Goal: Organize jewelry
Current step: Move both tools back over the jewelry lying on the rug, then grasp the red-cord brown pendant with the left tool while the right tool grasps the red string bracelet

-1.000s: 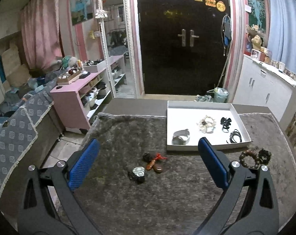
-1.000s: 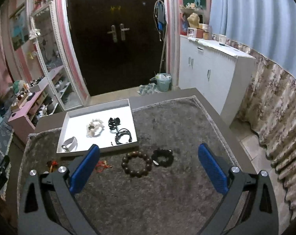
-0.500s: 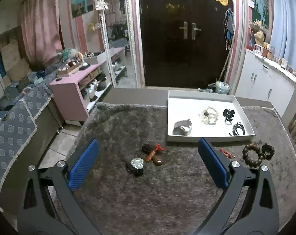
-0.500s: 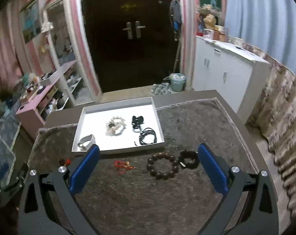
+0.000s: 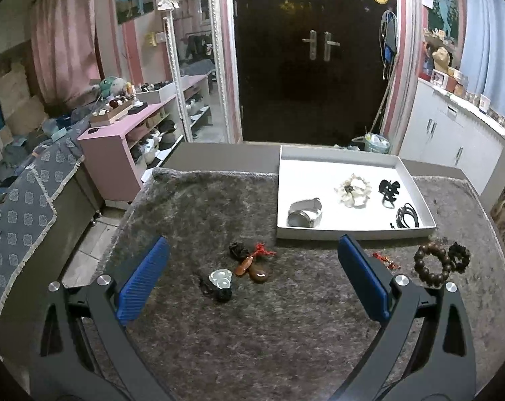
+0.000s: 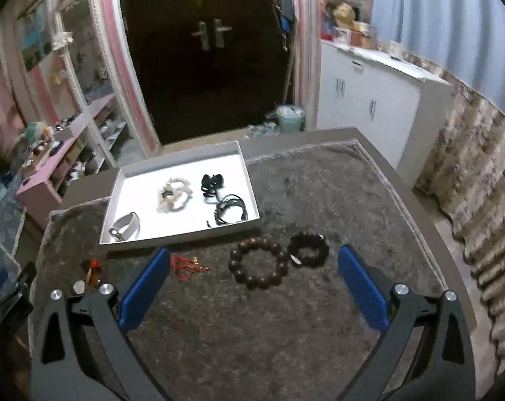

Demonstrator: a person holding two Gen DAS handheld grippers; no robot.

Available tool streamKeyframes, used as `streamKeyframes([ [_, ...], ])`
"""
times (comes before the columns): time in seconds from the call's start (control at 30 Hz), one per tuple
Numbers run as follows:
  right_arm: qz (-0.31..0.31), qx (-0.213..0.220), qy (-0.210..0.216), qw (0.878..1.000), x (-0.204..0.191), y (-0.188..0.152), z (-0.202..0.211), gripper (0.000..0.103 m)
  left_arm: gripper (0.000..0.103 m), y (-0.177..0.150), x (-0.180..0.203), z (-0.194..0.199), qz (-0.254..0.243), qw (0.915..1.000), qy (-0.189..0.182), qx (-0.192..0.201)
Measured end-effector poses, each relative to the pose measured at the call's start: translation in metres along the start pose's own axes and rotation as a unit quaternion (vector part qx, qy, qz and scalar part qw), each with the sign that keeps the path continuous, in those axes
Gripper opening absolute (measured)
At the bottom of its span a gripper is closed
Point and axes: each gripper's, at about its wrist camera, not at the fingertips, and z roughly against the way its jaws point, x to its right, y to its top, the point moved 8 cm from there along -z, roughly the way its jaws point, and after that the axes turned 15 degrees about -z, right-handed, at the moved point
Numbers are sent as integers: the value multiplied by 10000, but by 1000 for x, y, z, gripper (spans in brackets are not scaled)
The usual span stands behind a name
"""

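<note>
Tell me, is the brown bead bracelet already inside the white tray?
No, the brown bead bracelet lies on the grey mat, in front of the white tray, beside a black bracelet.

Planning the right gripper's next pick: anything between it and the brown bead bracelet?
Nothing visible. The right gripper is open above the mat, and the brown bead bracelet lies in plain view just ahead, with the black bead bracelet touching its right side.
</note>
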Motion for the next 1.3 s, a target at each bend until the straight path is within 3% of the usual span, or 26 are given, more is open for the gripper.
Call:
streamKeyframes([
  [0.1,-206,-110,-125,9996,11,-3,-4,100,100,-4,3,-5,-26,10000,-37,-26],
  [0.3,479,722,276,9959,3,-14,3,100,100,-20,-3,-15,129,9999,-22,74],
  [0.43,670,1167,928,9865,22,-25,-14,100,100,-49,-4,-36,284,9995,-69,111],
  [0.5,830,1288,896,9841,35,-30,-25,100,100,-62,-4,-51,236,9997,-39,84],
  [0.7,922,793,928,9882,80,-33,-80,100,100,-63,9,-81,-258,9993,-201,173],
  [0.83,499,295,1037,9929,85,-21,-113,99,95,-52,19,-107,-505,9982,-324,42],
  [0.93,585,151,1290,9898,52,-23,-122,85,88,-45,27,-121,-541,9974,-470,9],
  [1.1,965,-62,1660,9814,-24,-51,-132,85,78,-42,38,-140,-588,9958,-698,-81],
  [1.2,1115,-203,1732,9783,-56,-68,-139,76,70,-41,40,-150,-538,9950,-835,-122],
  [1.3,1286,-331,1642,9774,-84,-83,-154,69,68,-40,37,-155,-456,9949,-886,-147],
])
